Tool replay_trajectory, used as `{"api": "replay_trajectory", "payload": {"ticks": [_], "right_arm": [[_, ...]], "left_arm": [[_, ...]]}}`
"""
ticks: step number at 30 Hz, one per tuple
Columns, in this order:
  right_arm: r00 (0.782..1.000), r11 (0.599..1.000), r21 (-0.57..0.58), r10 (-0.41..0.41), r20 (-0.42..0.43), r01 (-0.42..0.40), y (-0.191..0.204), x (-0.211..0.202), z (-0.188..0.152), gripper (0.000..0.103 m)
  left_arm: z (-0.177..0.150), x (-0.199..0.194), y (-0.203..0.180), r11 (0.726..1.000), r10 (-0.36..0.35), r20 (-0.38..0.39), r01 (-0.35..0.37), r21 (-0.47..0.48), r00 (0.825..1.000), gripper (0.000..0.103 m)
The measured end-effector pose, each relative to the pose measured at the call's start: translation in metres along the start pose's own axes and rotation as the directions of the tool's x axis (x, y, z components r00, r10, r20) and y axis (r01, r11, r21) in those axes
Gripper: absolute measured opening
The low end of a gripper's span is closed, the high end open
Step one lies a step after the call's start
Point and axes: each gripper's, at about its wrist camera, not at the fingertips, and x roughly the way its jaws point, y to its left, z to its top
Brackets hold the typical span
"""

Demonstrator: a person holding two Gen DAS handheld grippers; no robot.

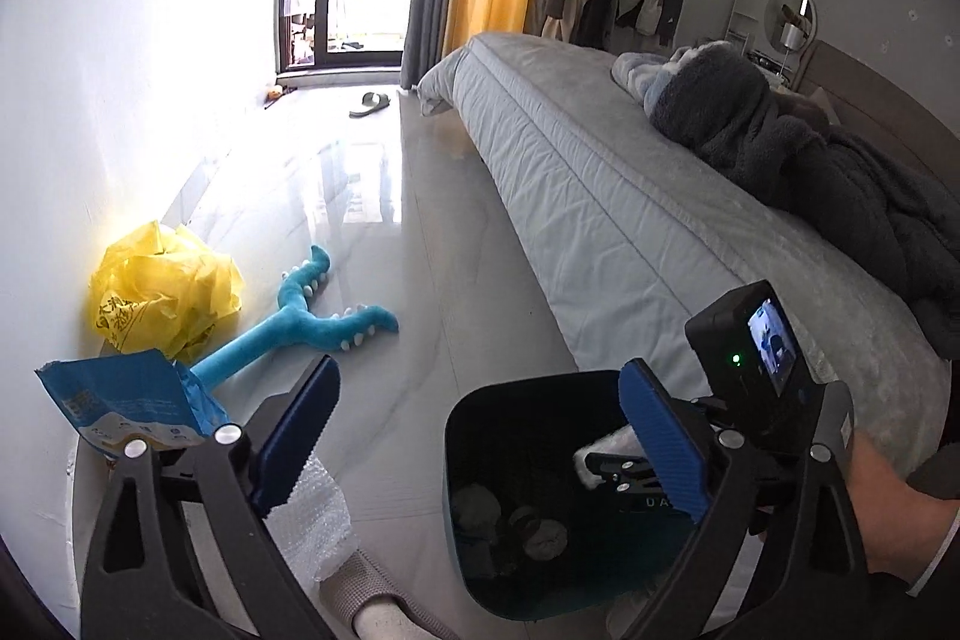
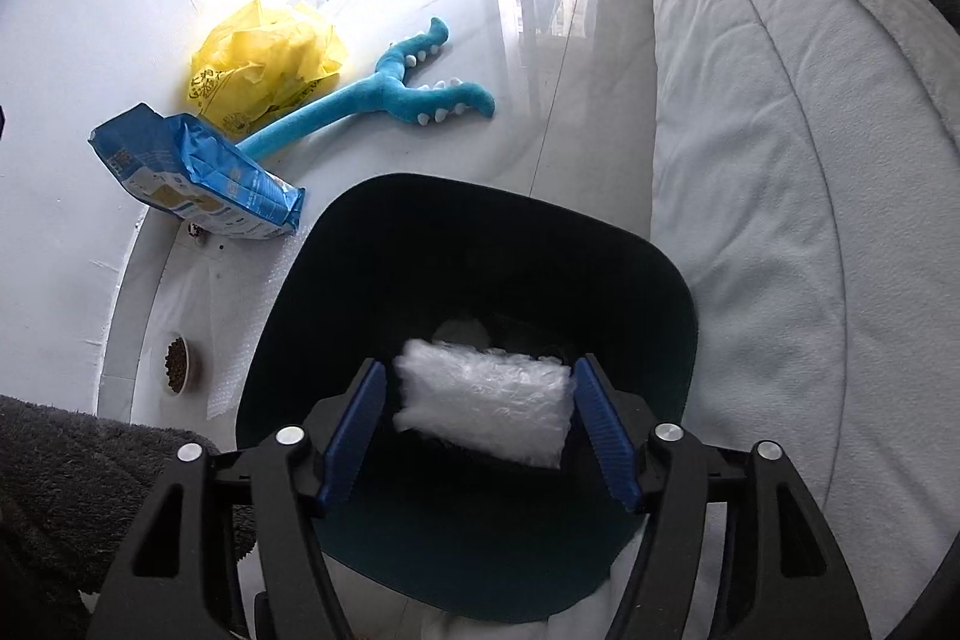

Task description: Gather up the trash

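A dark bin (image 2: 450,250) stands on the pale floor beside the bed. My right gripper (image 2: 480,370) hangs over its mouth. A white crinkled plastic packet (image 2: 483,403) lies between the blue pads, with a gap showing at the left pad, so the jaws are open. Crumpled trash lies at the bottom of the bin (image 1: 480,460). My left gripper (image 1: 480,373) is wide open and empty, above the floor just left of the bin. A yellow plastic bag (image 1: 162,292) and a blue foil pouch (image 1: 120,400) lie by the wall.
A blue plush toy (image 2: 372,100) lies beside the yellow bag (image 2: 264,58). Bubble wrap (image 1: 312,514) is spread near the bin, and a bowl of pet food (image 2: 177,361) sits by the wall. The bed (image 2: 780,160) runs along the right. A slipper (image 1: 370,102) lies near the window.
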Motion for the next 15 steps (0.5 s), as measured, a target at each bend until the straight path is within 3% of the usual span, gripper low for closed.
{"api": "replay_trajectory", "payload": {"ticks": [5, 11, 15], "right_arm": [[0.999, 1.000, -0.022, -0.021, 0.025, 0.022, 0.002, -0.018, 0.000, 0.076], [0.991, 0.999, -0.043, -0.002, 0.137, 0.008, 0.004, -0.067, -0.004, 0.083], [0.977, 0.999, -0.035, -0.008, 0.214, 0.015, -0.005, -0.103, -0.012, 0.087]], "left_arm": [[0.008, -0.018, -0.012, 0.998, 0.033, 0.062, -0.036, 0.048, 0.998, 0.097], [0.016, -0.037, -0.029, 0.995, 0.045, 0.116, -0.055, 0.084, 0.992, 0.099], [0.019, -0.045, -0.040, 0.998, 0.029, 0.131, -0.036, 0.055, 0.991, 0.100]]}}
